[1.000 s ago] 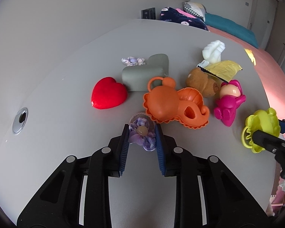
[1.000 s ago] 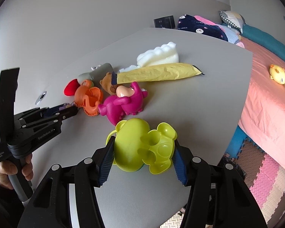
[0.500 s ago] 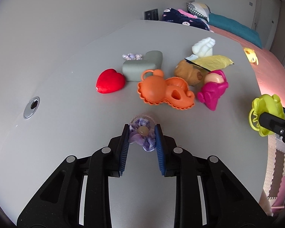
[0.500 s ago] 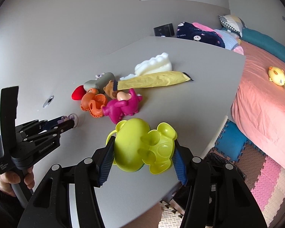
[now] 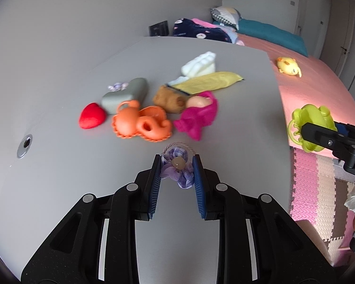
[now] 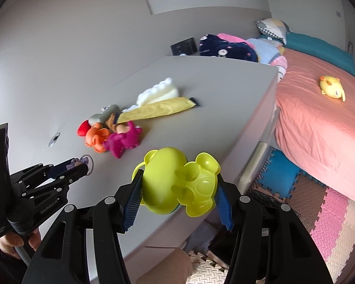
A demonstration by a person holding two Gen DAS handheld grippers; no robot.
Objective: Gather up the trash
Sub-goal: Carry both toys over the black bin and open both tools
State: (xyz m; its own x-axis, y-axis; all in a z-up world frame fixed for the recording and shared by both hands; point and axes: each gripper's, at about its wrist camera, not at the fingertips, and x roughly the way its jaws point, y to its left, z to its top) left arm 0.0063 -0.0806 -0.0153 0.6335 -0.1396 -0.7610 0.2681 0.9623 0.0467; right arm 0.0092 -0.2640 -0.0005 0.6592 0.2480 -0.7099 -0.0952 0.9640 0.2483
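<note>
left gripper (image 5: 176,165) clamped on purple flower hair tie (image 5: 176,168), above bench (image 5: 59,177) | soft, light, floppy: hold at bunched middle | right gripper (image 6: 178,193) clamped on lime toy mould (image 6: 178,184), off bench edge | stiff, light, slick: grip across sides

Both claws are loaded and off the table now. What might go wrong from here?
1. The left claw pinches a soft purple flower hair tie only near its tips; the loop could slip out.
2. The right claw grips a rounded green toy mould at the table edge; if the smooth plastic slips it would probably fall to the foam mats.
</note>
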